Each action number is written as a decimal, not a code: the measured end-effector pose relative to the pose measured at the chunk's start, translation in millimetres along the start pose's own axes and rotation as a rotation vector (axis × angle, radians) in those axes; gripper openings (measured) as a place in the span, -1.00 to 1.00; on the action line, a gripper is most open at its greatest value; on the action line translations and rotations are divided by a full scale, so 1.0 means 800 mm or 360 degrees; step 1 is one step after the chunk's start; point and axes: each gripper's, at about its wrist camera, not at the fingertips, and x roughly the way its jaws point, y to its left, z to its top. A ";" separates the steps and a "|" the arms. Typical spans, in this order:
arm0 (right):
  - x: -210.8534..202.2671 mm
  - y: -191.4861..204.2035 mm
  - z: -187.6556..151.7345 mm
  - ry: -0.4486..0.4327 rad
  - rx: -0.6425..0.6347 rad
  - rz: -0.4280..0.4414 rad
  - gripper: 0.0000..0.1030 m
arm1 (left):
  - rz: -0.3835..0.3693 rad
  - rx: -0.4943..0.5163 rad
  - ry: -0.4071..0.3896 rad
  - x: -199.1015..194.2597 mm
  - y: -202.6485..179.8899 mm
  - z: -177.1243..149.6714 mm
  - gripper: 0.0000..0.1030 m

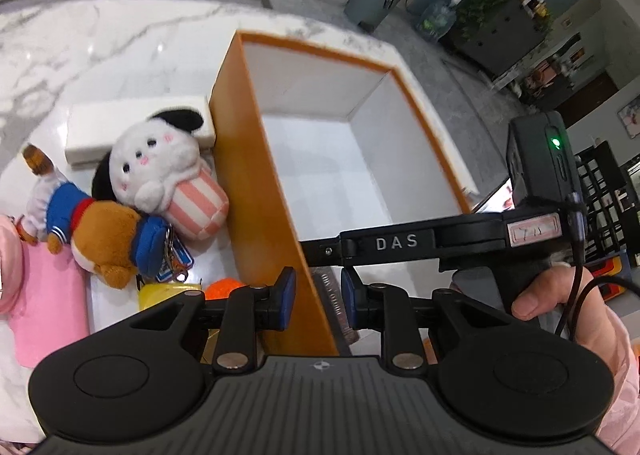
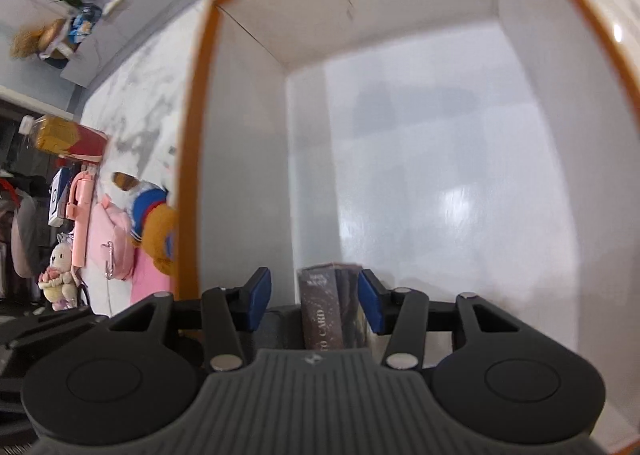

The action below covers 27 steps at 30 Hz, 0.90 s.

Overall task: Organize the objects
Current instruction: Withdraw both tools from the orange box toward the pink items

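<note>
Item: orange box, white inside, straight ahead of both my tools.

Right gripper — jaws well apart, holding nothing. A dark card pack stands between the pads, close to the right pad; whether it touches I cannot tell. The pack sits upright in the box's near corner, long axis vertical, spine lettering running upward, narrow face toward me.

Left gripper — jaws partly open, straddling the box's near wall, apparently not clamped.

Beyond my left fingers: white plush, sailor bear.

Risk, as I judge it: pulling back could catch a pad on the pack and topple it; the left jaws could drag the box wall.
</note>
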 end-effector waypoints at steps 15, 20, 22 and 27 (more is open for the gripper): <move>-0.069 0.145 -0.108 -0.0527 -0.0928 -0.0089 -0.07 | 0.0240 -0.0129 -0.0354 -0.134 0.057 -0.052 -0.45; -0.027 0.191 -0.130 -0.0366 -0.1064 -0.0129 -0.11 | 0.0354 -0.0130 -0.0274 -0.125 0.086 -0.076 -0.26; -0.006 0.204 -0.130 -0.0307 -0.1086 -0.0134 -0.12 | 0.0401 -0.0121 -0.0246 -0.120 0.101 -0.081 -0.18; 0.045 0.227 -0.119 -0.0185 -0.1090 -0.0131 -0.53 | 0.0461 -0.0151 -0.0169 -0.099 0.149 -0.081 -0.06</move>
